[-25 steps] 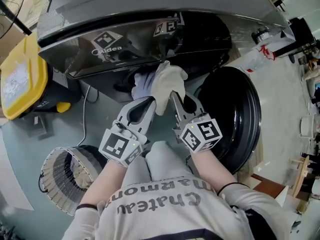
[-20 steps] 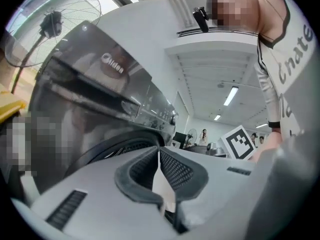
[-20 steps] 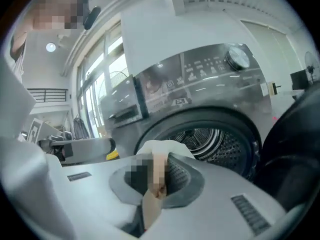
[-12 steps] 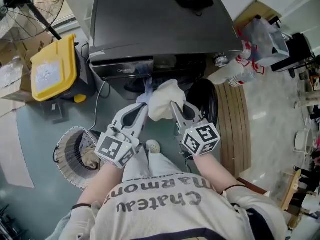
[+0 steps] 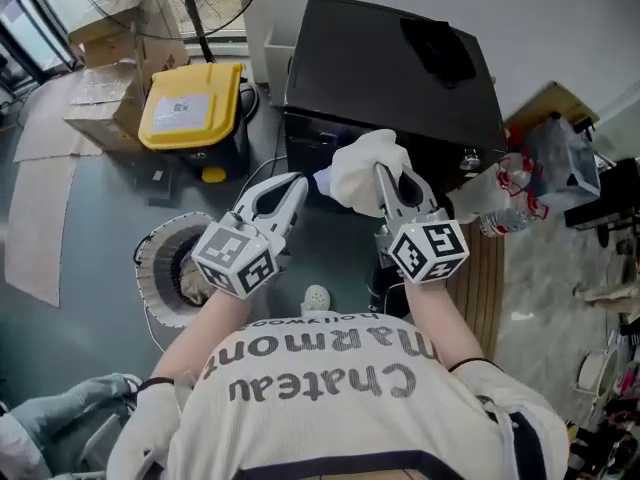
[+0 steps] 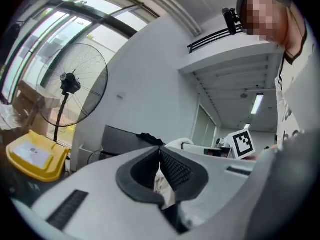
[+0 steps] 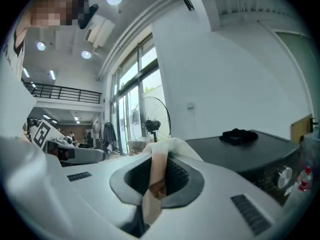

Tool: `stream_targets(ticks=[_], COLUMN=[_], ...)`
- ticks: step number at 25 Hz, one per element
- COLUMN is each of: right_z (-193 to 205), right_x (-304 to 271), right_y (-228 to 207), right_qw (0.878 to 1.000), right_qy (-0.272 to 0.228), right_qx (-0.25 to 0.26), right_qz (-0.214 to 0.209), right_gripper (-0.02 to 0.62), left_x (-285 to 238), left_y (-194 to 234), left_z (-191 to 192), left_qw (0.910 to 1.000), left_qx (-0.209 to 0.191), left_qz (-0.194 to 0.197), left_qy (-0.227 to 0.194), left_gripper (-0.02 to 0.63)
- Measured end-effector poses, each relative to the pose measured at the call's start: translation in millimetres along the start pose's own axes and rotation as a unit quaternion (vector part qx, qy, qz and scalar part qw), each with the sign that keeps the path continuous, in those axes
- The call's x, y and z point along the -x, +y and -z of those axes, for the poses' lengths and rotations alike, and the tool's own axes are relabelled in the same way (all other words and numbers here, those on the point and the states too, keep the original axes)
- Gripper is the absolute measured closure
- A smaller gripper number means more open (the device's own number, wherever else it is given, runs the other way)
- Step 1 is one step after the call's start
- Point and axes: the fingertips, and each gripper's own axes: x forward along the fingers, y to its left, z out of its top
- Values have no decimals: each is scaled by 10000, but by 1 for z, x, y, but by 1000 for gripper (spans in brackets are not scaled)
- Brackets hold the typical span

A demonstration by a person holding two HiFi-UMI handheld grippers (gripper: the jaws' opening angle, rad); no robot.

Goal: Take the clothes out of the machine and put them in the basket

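2 sets of jaws grip 1 bundled cream-white cloth garment (image 5: 362,163), held in the air just in front of the black box-shaped washing machine (image 5: 390,68). The left gripper (image 5: 298,182) is pinched together on a pale fold at the bundle's edge. The right gripper (image 5: 383,172) is closed too, with a strip of the fabric clamped between its pads. The round white mesh laundry basket (image 5: 150,263) stands on the floor in front of the machine, on the left gripper's side, with some cloth in it.
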Motion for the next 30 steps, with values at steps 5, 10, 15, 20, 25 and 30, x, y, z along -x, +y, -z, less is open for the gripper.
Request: stream_targets(ticks=[5, 10, 15, 20, 25, 30], right_z=[-42, -45, -39, -39, -34, -20], right_x=[-19, -33, -47, -46, -47, -53], right_y=[63, 150, 244, 323, 399, 459], right_qw=[9991, 9962, 9887, 9779, 9634, 9485], right_qy=[-302, -333, -216, -198, -183, -42], right_qx=[-4, -127, -179, -182, -154, -174], right_qz=[-313, -789, -1475, -2075, -2670, -3162], right_gripper=[551, 551, 551, 551, 551, 551], left_x=[83, 181, 276, 359, 435, 490], left_y=[25, 49, 71, 71, 69, 71], left_z=[-38, -57, -65, -68, -64, -53], left_qw=[9978, 9890, 9725, 9547, 9339, 9133], left_qx=[-146, -258, -266, -262, -290, -217], left_qz=[-626, -1406, -2231, -2859, -3433, -3905], left_qy=[-185, -389, -615, -777, -954, -1140], left_gripper=[598, 598, 598, 598, 598, 598])
